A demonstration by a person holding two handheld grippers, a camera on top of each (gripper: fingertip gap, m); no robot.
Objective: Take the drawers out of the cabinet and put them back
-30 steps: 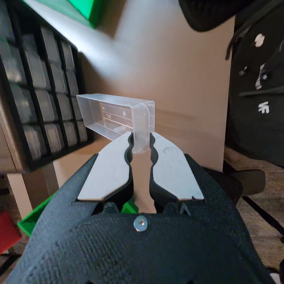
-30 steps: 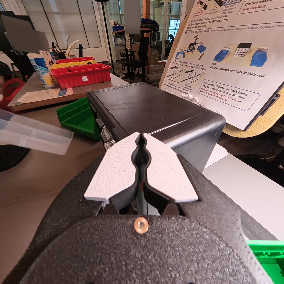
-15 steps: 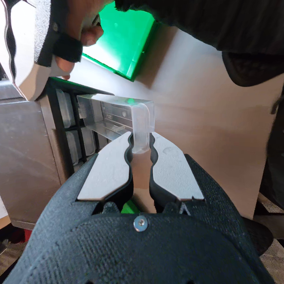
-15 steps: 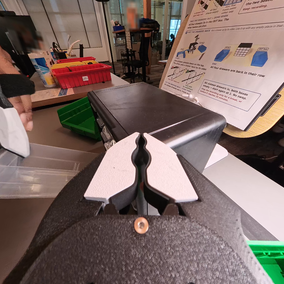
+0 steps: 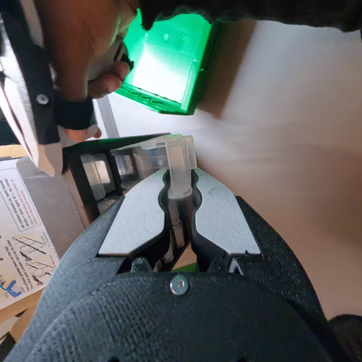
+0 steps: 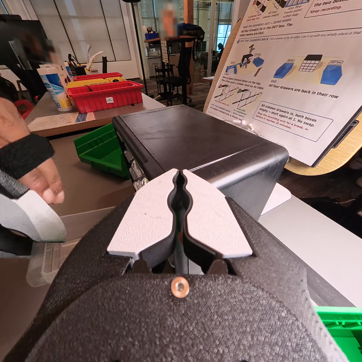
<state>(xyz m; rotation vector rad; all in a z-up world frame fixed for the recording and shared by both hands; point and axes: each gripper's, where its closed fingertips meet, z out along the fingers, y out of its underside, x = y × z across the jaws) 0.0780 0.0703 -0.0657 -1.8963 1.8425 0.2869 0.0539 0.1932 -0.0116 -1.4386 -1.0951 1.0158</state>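
Observation:
In the left wrist view my left gripper (image 5: 179, 172) is shut on the ribbed handle tab of a clear plastic drawer (image 5: 156, 156). The drawer's far end reaches the front of the black cabinet (image 5: 78, 176), beside other clear drawers in their slots. I cannot tell whether it is inside a slot. My right gripper (image 6: 179, 173) is shut and empty over the near edge of the cabinet's black top (image 6: 195, 141). It also shows in the left wrist view (image 5: 25, 117), held by a hand. In the right wrist view the left gripper (image 6: 29, 215) and the blurred drawer (image 6: 49, 260) are at the left.
A green bin (image 6: 101, 150) lies on the table past the cabinet, and it also shows in the left wrist view (image 5: 166, 64). Another green bin (image 6: 342, 333) is at the bottom right. An instruction board (image 6: 293, 78) leans behind the cabinet. Red bins (image 6: 105, 94) stand on a far table.
My left gripper has swung round with the clear drawer and brought its far end up to the cabinet's front. The right gripper has stayed still over the cabinet's top.

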